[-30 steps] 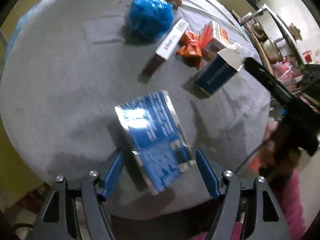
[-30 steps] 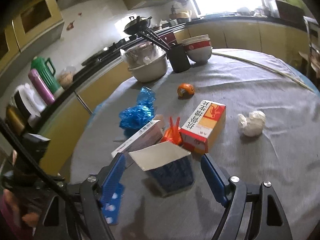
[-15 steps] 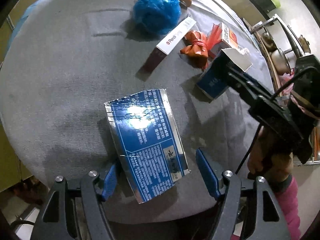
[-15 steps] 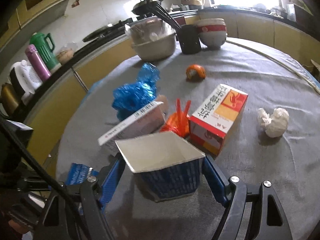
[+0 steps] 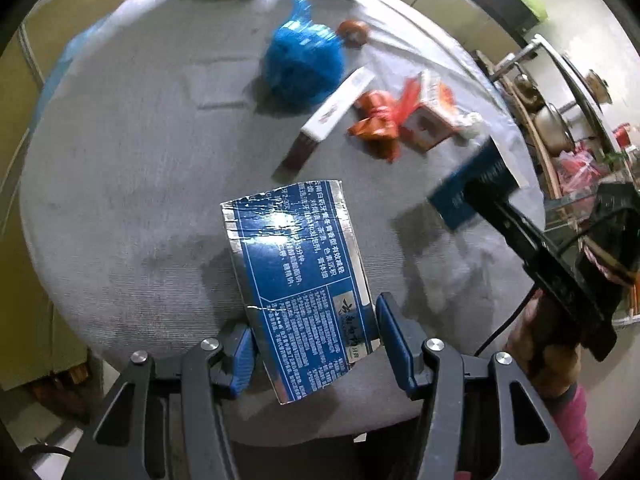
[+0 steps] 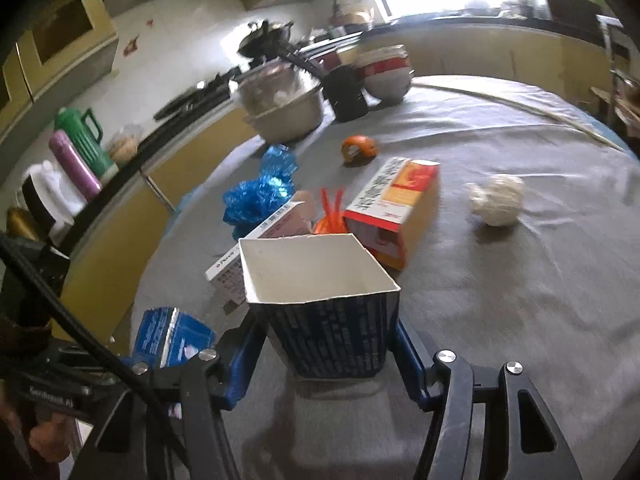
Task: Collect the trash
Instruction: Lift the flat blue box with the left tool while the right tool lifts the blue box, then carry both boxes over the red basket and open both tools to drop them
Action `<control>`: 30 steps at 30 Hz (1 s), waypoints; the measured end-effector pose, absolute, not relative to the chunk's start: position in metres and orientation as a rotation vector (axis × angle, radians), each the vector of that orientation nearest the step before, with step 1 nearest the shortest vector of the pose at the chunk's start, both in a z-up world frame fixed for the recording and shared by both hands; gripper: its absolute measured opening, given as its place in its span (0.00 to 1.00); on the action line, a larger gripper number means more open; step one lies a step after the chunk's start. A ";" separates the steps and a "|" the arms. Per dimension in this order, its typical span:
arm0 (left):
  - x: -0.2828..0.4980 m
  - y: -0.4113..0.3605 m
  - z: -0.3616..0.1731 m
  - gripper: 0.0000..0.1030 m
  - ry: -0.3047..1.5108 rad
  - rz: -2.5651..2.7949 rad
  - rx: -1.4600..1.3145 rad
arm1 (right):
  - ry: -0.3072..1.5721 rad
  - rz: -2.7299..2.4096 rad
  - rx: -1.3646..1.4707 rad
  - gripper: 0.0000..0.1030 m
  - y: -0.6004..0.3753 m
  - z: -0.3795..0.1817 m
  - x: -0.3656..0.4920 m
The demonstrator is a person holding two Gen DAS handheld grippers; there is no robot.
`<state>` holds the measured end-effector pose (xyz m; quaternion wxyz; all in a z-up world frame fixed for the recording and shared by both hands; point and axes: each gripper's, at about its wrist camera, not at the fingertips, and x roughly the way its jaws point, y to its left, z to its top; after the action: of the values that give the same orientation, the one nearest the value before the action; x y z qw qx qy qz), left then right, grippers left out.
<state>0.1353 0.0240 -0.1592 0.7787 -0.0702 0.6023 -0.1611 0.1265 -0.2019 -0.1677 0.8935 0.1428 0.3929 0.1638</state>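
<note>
A flattened blue carton (image 5: 296, 264) lies at the near edge of the round grey-clothed table (image 5: 120, 152). My left gripper (image 5: 314, 320) has it between its closing jaws, and both pads touch its sides. An open-topped blue box (image 6: 324, 320) sits in my right gripper (image 6: 324, 332), whose jaws are closing too, with the pads against both walls. In the left wrist view this box (image 5: 472, 184) is blurred and looks raised above its shadow. Loose on the cloth are a blue plastic bag (image 6: 260, 196), a slim white box (image 5: 336, 108), an orange bag (image 5: 376, 124), a red-and-orange box (image 6: 396, 204) and a crumpled white paper (image 6: 498, 200).
An orange peel (image 6: 360, 150) lies farther back. A metal bowl (image 6: 284, 112), a black cup (image 6: 346, 96) and stacked bowls (image 6: 386, 72) stand at the table's far edge. Flasks (image 6: 80, 148) line a counter on the left. A hand in a pink sleeve (image 5: 572, 412) holds the right gripper.
Both pairs of jaws have narrowed onto their boxes. The right gripper has come up around the open blue box, which now looks raised. The flat carton now sits between the left pads.
</note>
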 end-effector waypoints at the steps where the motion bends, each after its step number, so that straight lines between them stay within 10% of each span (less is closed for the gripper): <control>1: 0.132 0.021 -0.153 0.56 1.285 -0.356 -0.138 | 0.805 0.335 0.306 0.62 -0.206 -0.164 0.122; 30: 0.051 -0.138 -0.071 0.56 0.889 -0.659 0.250 | 0.508 -0.047 0.577 0.62 -0.377 -0.097 -0.087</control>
<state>0.0514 -0.1377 -0.0706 0.8434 0.1184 0.4209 -0.3123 -0.0866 -0.3771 -0.0973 0.9267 0.2816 0.2478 -0.0229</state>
